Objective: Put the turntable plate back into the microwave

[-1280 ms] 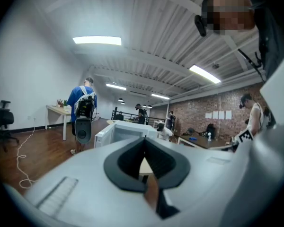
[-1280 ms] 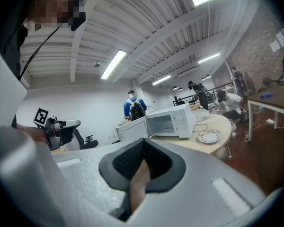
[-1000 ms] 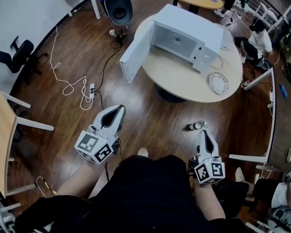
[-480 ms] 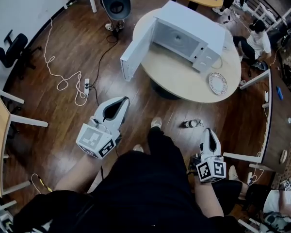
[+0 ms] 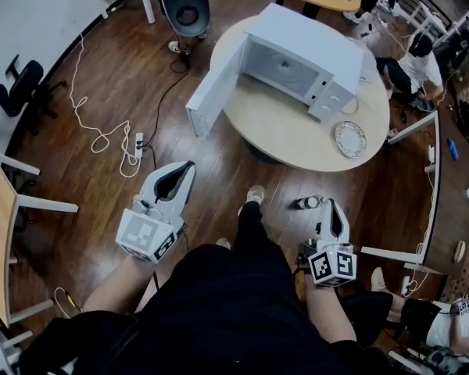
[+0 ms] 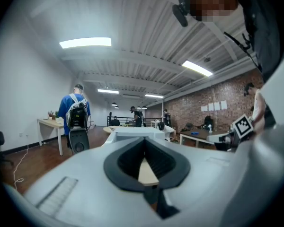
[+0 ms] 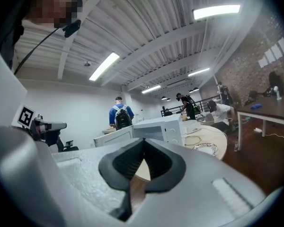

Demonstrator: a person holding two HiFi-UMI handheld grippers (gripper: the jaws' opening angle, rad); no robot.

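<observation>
Wood floor (image 5: 102, 76); bottle (image 5: 311, 202) before round table (image 5: 281, 123); microwave door (image 5: 211, 92) open; left gripper (image 5: 187, 166), right gripper (image 5: 334, 204) closed, empty.

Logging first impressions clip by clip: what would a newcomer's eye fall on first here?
The white microwave stands out, its door swung wide open, on the round wooden table at top centre. A round pale patterned plate lies on the table to its right, near the edge. Low in the head view, the grey left gripper and right gripper are both shut and empty, short of the table.
</observation>
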